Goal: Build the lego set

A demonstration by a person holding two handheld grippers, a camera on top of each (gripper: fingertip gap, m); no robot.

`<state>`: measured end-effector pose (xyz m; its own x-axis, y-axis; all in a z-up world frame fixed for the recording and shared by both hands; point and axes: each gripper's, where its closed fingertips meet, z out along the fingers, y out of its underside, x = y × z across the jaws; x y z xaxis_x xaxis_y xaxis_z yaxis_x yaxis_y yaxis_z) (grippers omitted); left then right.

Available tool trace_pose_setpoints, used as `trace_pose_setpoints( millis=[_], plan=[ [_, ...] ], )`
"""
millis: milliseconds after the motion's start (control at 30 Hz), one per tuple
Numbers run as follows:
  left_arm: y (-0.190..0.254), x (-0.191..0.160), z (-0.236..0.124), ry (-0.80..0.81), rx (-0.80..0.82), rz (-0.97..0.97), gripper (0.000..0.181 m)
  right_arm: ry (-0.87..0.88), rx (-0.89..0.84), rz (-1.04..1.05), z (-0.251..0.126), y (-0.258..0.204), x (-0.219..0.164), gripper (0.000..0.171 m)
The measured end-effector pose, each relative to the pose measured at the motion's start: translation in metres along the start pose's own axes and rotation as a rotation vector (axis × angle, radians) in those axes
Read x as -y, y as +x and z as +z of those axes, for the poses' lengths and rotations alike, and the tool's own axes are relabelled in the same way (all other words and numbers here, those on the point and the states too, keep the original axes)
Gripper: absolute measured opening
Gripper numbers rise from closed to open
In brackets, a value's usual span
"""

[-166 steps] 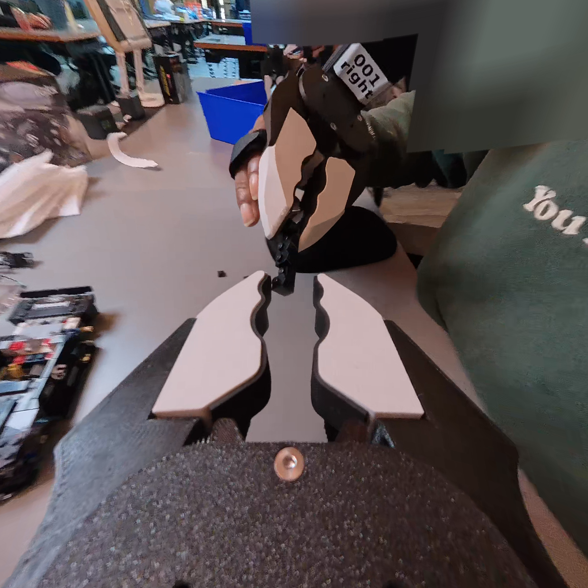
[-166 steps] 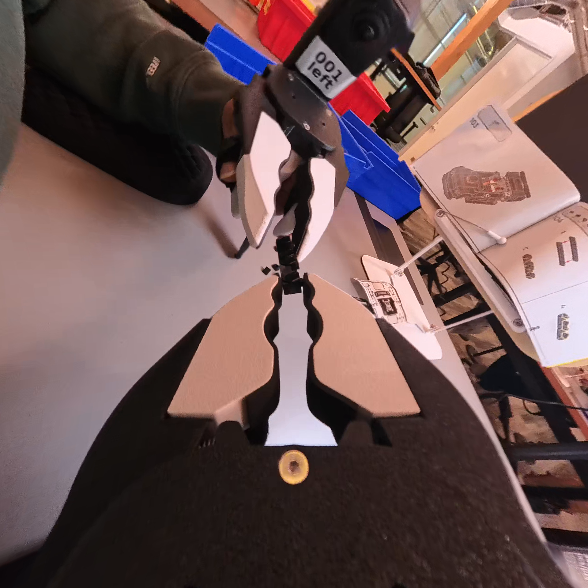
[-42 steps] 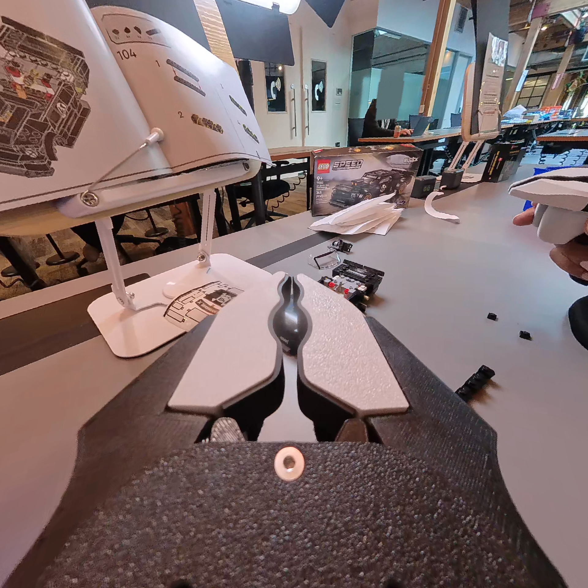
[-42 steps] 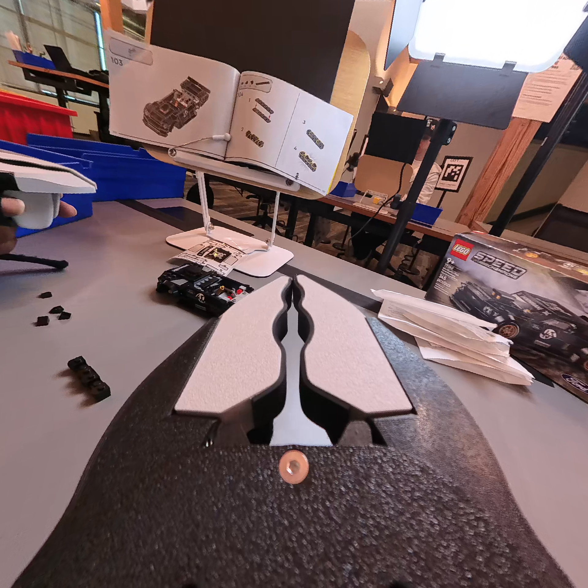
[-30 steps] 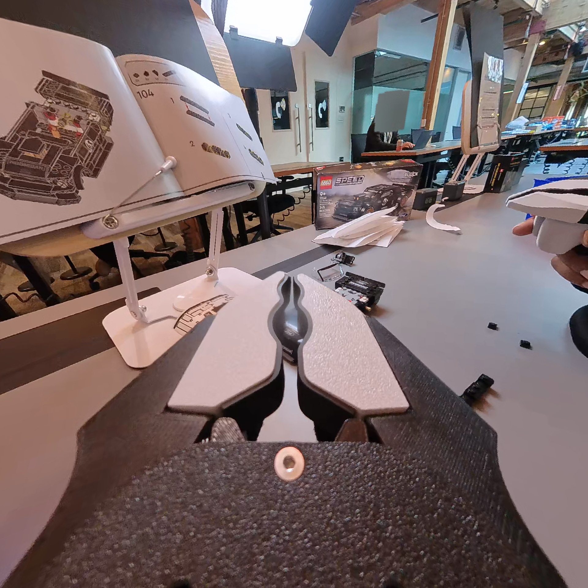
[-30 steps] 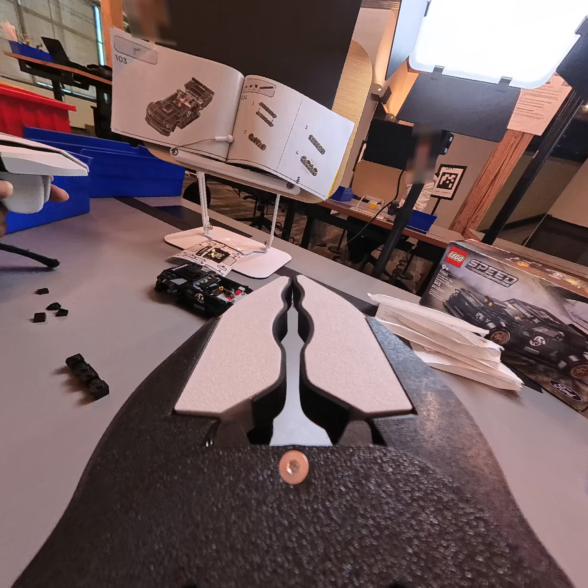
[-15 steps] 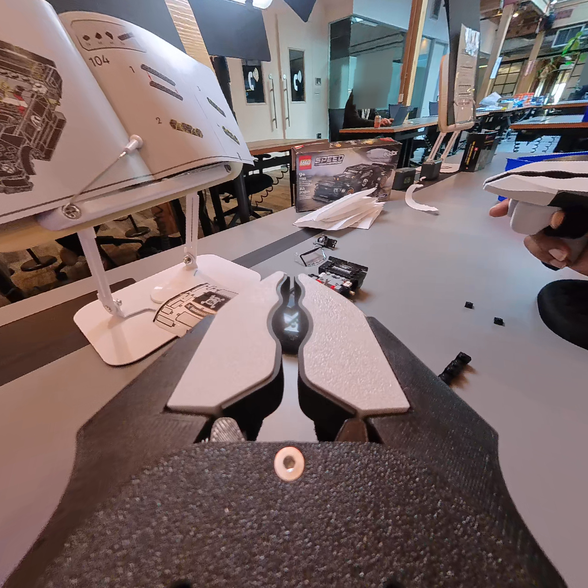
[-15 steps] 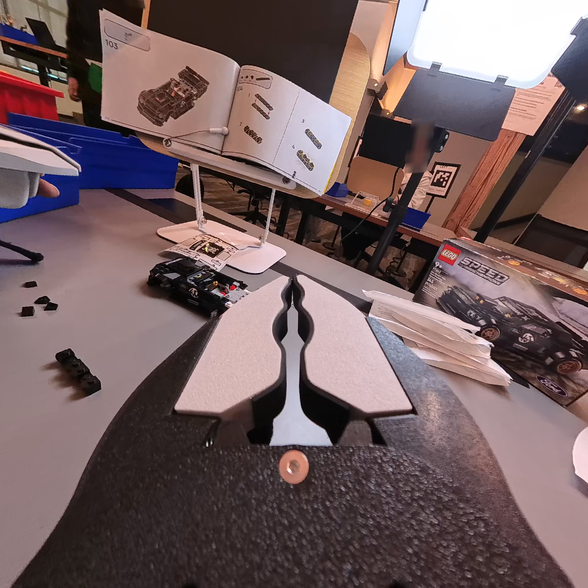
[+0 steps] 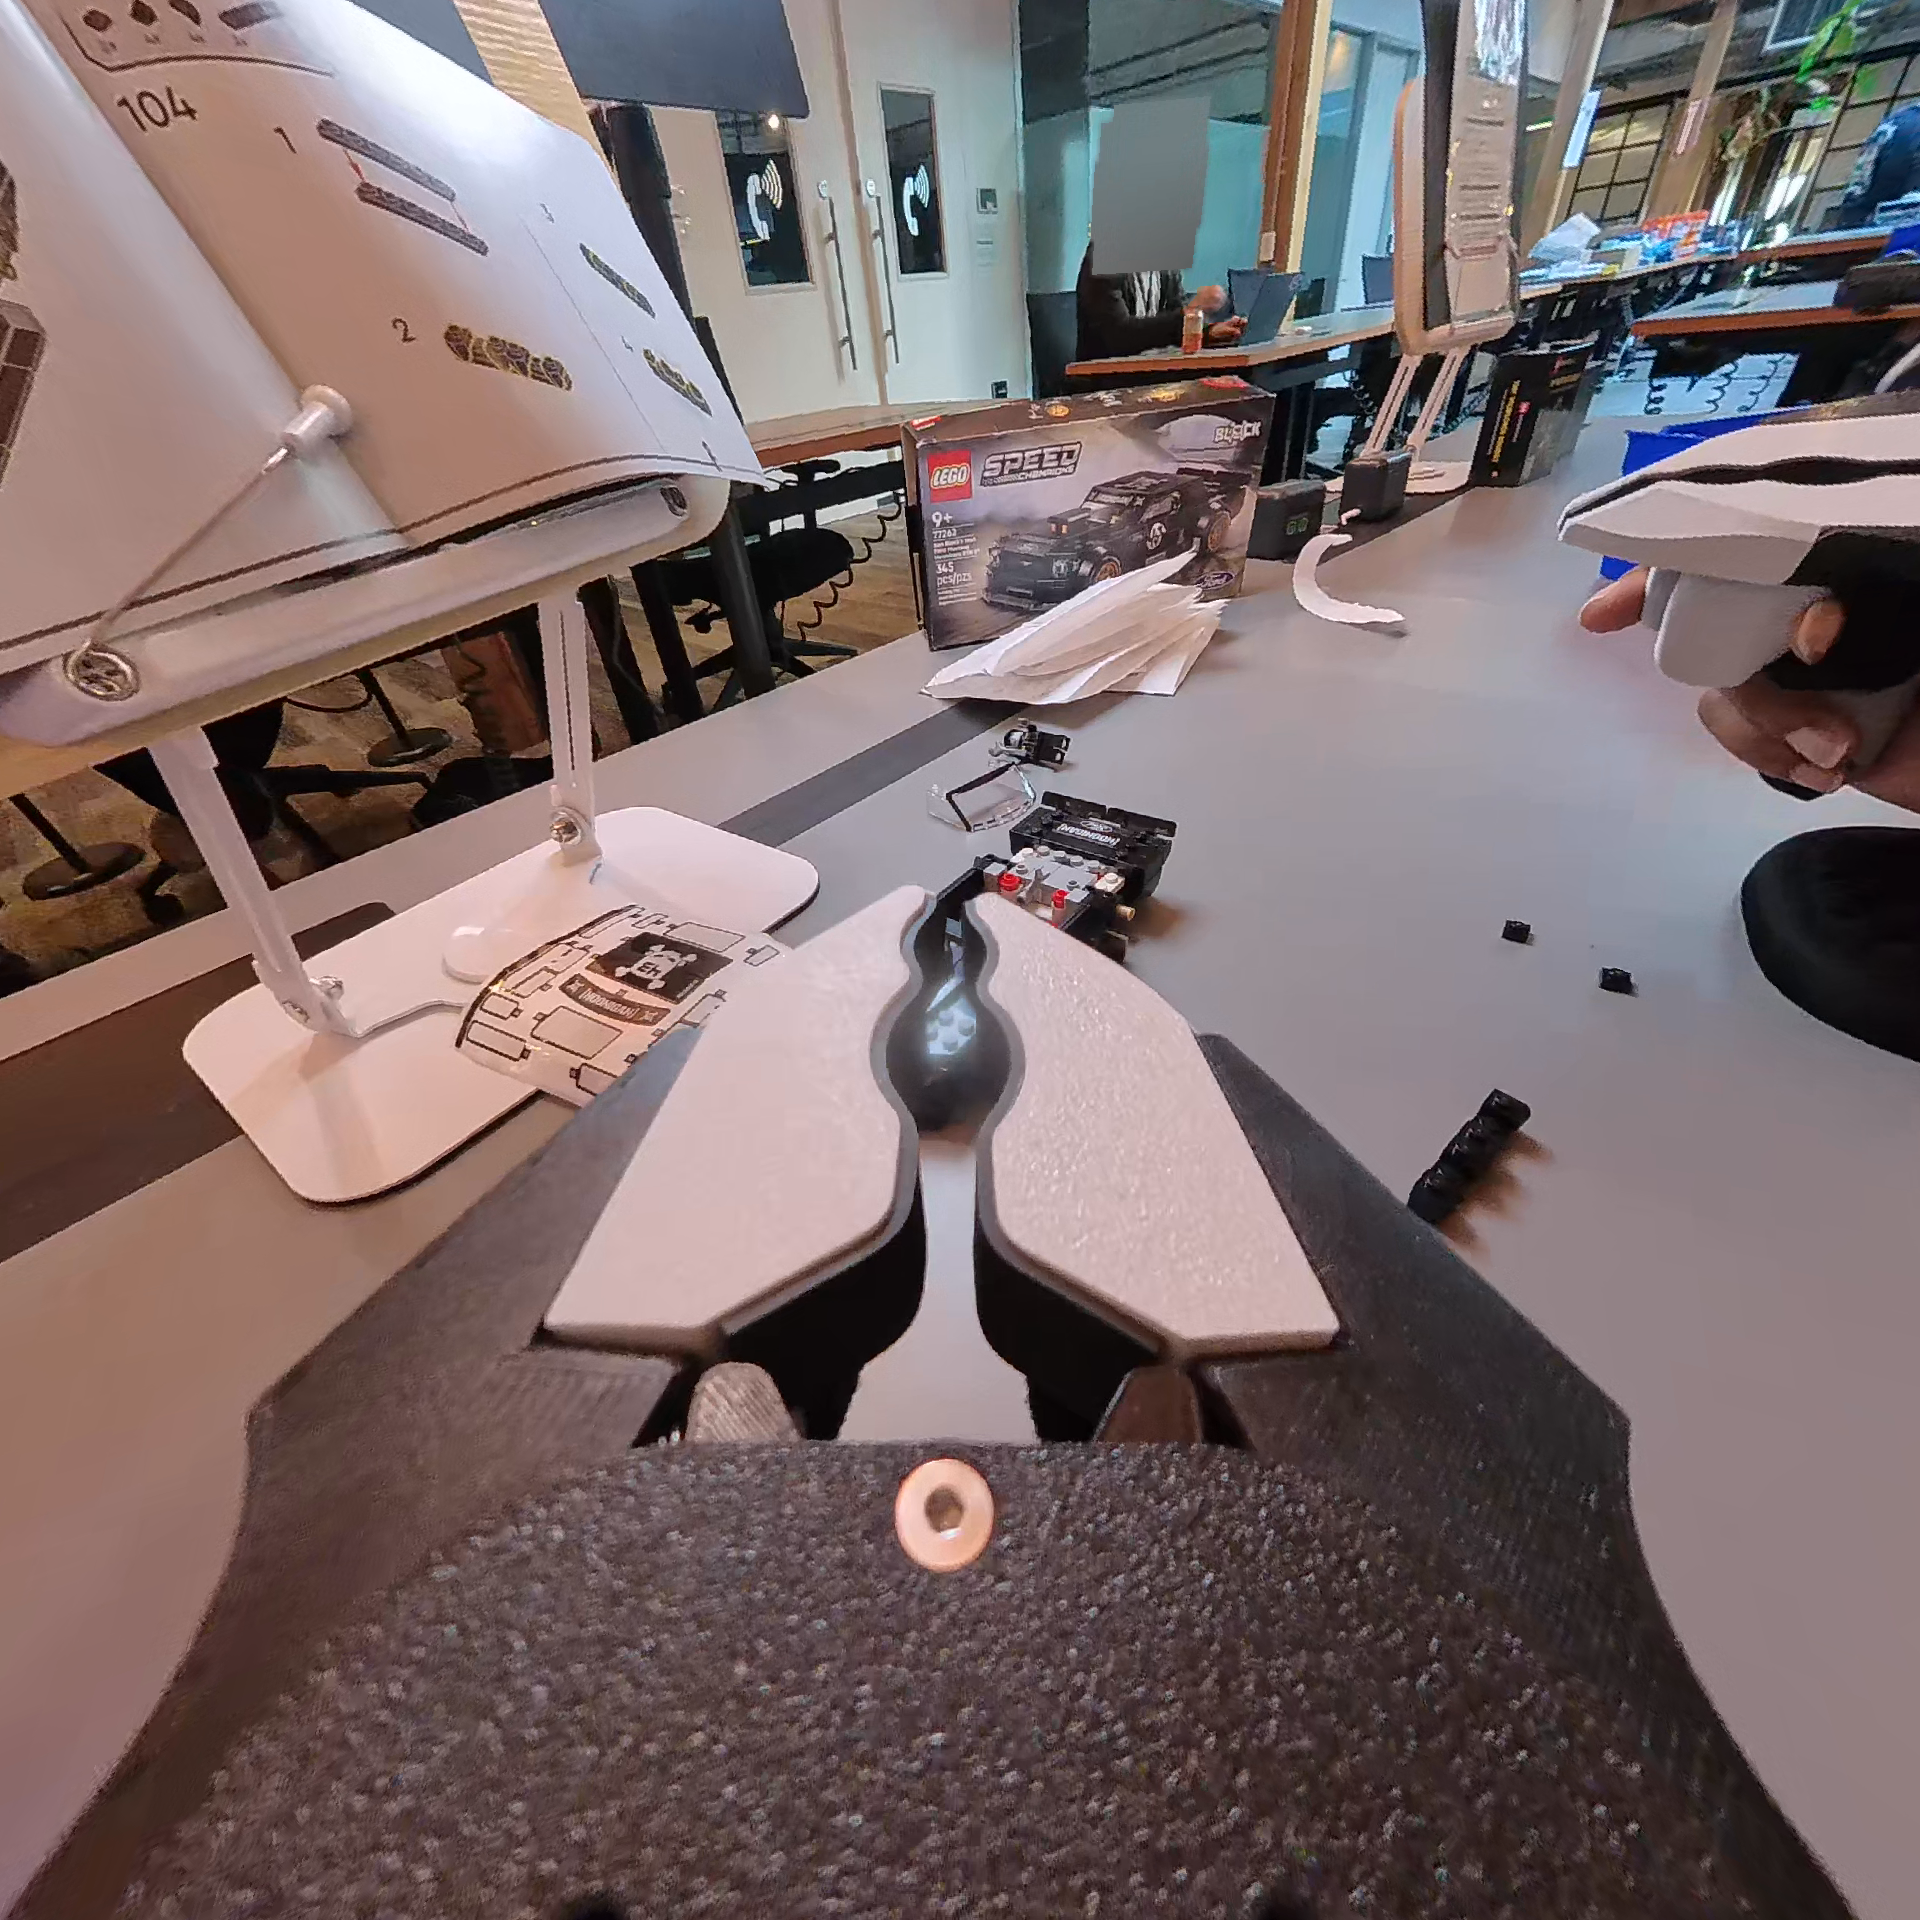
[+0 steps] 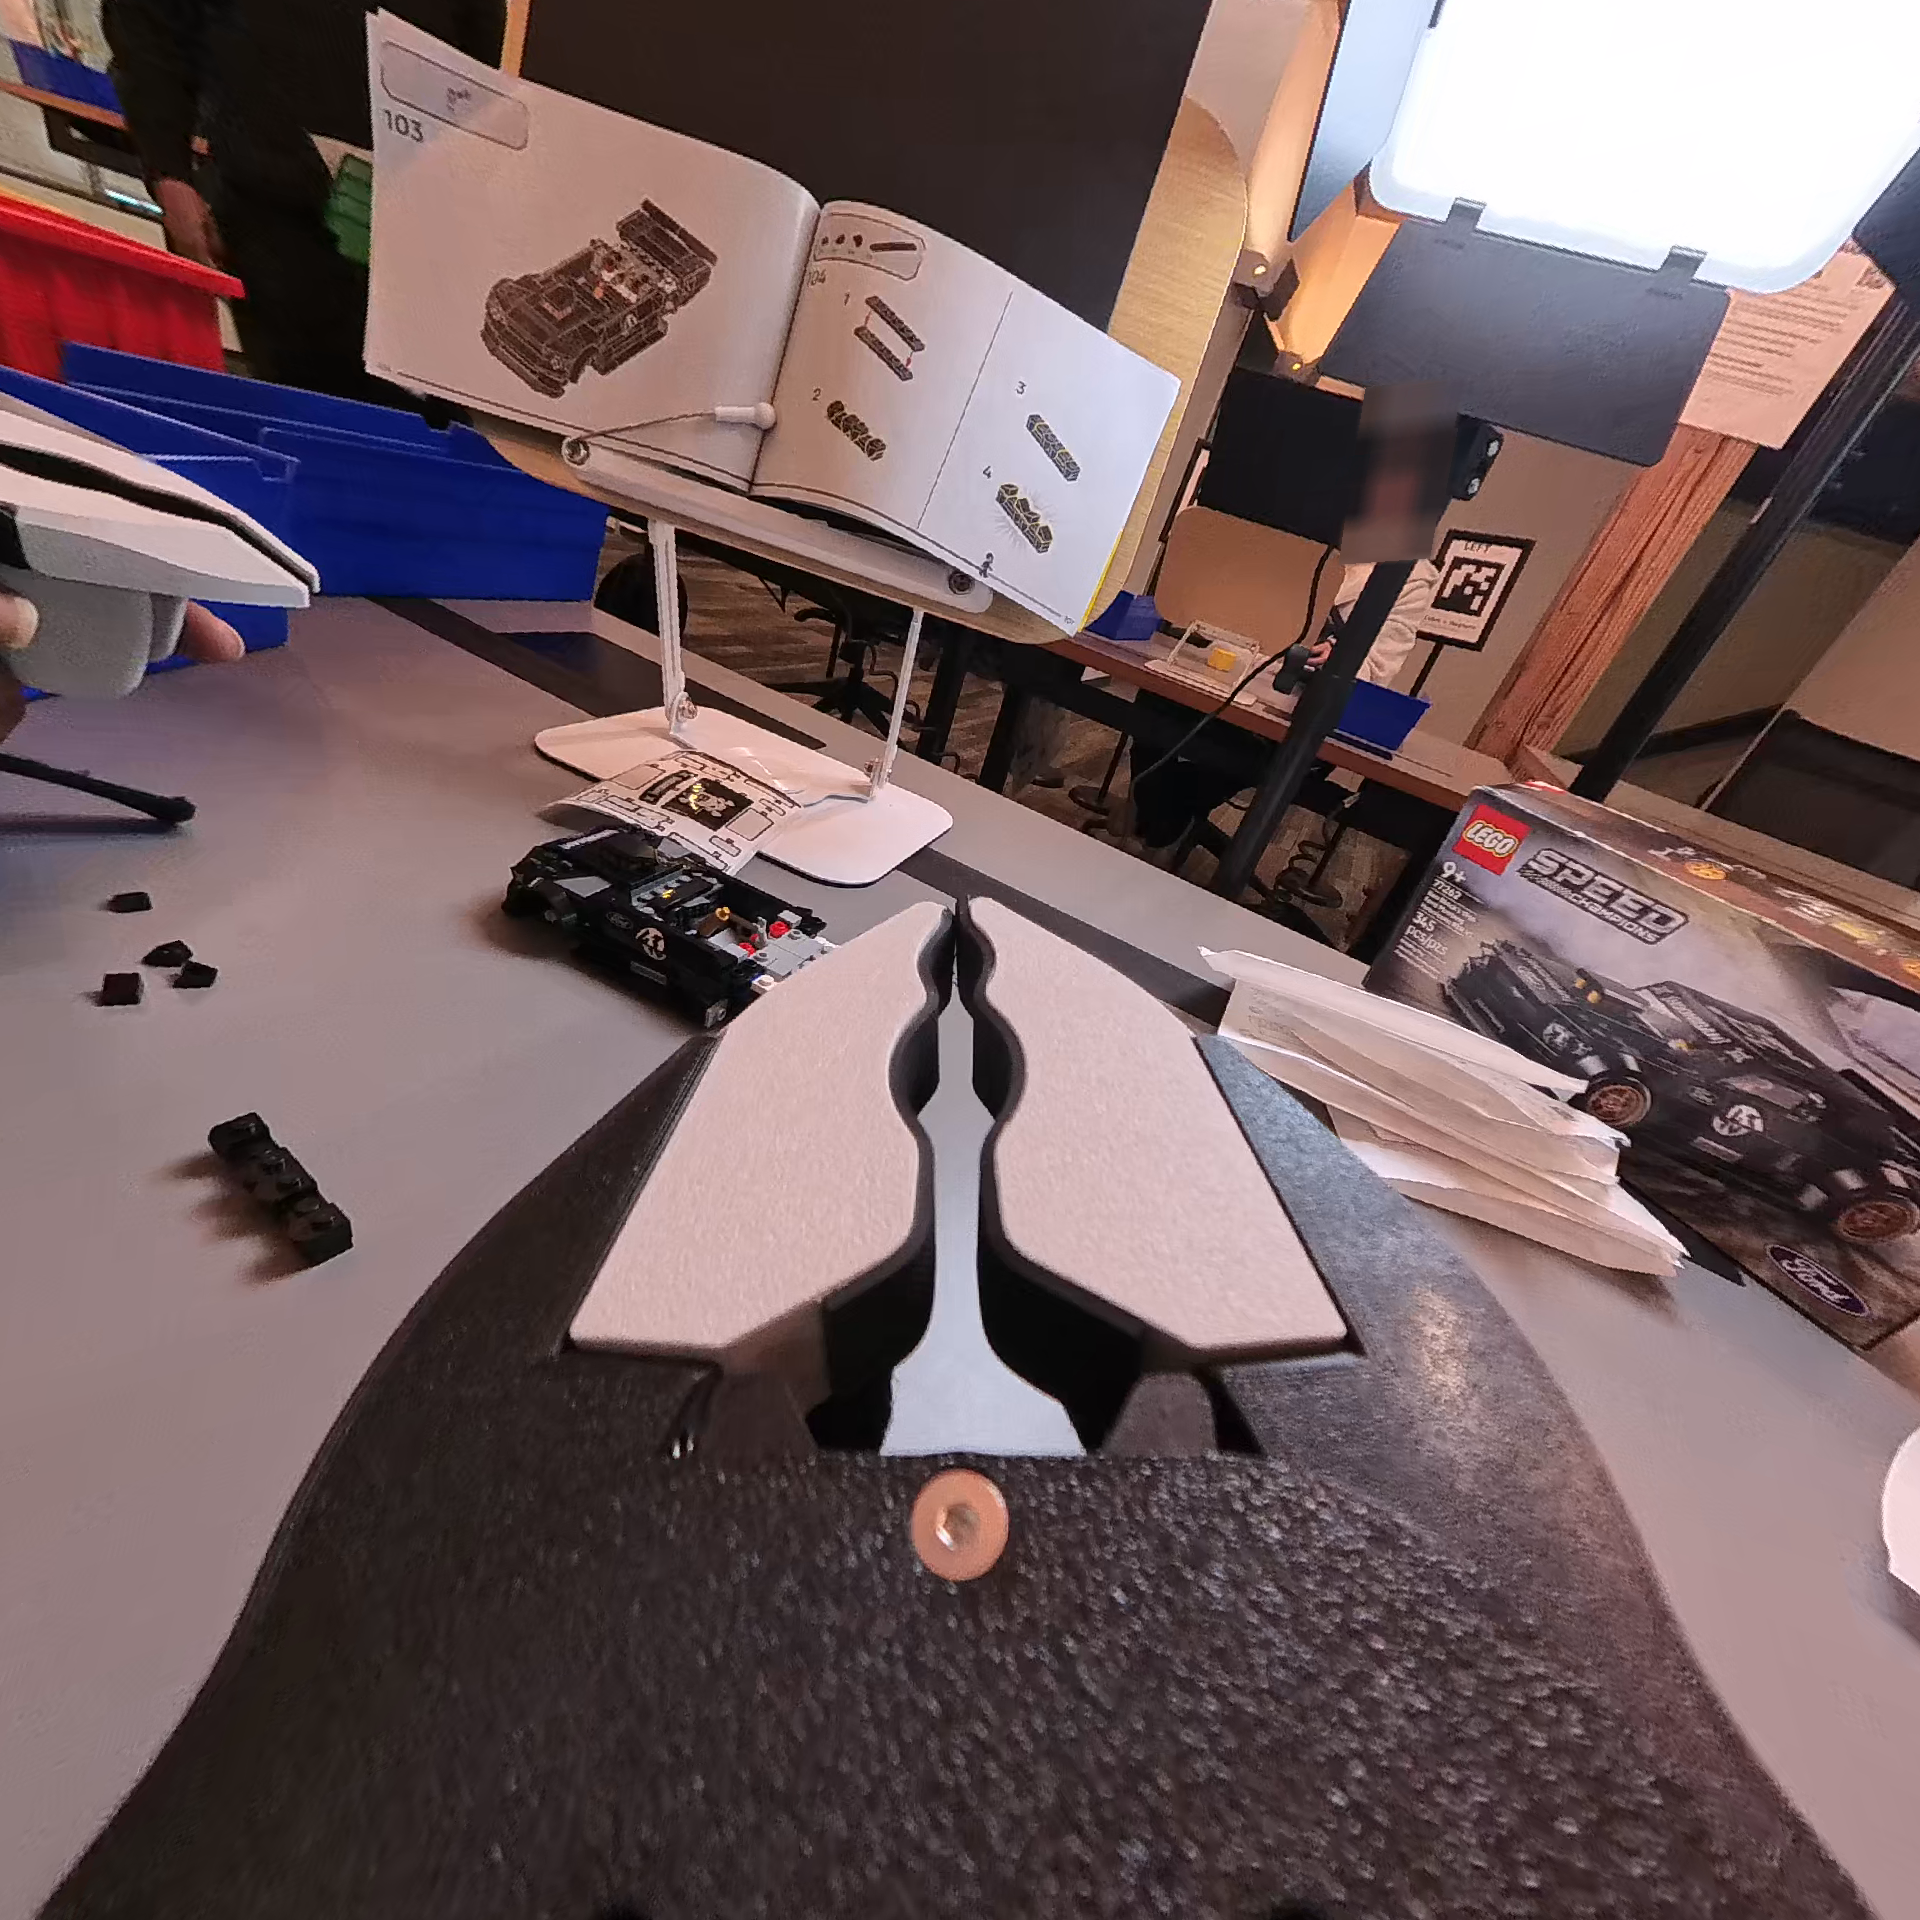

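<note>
My left tongs (image 9: 948, 920) pinch a black studded plate (image 9: 943, 1039); my right tongs (image 10: 956, 914) are closed, empty. The car (image 10: 665, 920) sits on the tabletop (image 10: 395, 1039). Misaligned pressing could pop the plate loose.

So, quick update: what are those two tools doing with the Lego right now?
Left tool shut on a black plate. Right tool shut, empty. Black car part-built on table, studded strip loose beside it. Nothing in the way.
</note>
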<state>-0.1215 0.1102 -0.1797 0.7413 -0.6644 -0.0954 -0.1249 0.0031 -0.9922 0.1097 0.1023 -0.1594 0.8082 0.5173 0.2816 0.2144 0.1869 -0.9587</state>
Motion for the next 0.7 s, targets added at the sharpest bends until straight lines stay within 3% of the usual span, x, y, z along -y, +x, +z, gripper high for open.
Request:
trace_pose_setpoints(
  millis=[100, 500, 600, 700],
  plan=[
    [0.0, -0.001, -0.001, -0.029, -0.014, 0.01, 0.006, 0.001, -0.002, -0.003, 0.0, 0.001, 0.0, 0.0],
    [0.04, -0.076, -0.025, -0.534, -0.313, 0.109, 0.017, -0.096, 0.076, -0.01, 0.005, -0.011, -0.018, 0.0],
    [0.048, -0.083, -0.024, -0.559, -0.343, 0.129, 0.018, -0.167, 0.151, 0.01, 0.007, -0.022, -0.031, 0.0],
    [0.051, -0.082, -0.021, -0.536, -0.348, 0.131, 0.018, -0.309, 0.293, 0.047, 0.005, -0.037, -0.053, 0.015]
  ],
)
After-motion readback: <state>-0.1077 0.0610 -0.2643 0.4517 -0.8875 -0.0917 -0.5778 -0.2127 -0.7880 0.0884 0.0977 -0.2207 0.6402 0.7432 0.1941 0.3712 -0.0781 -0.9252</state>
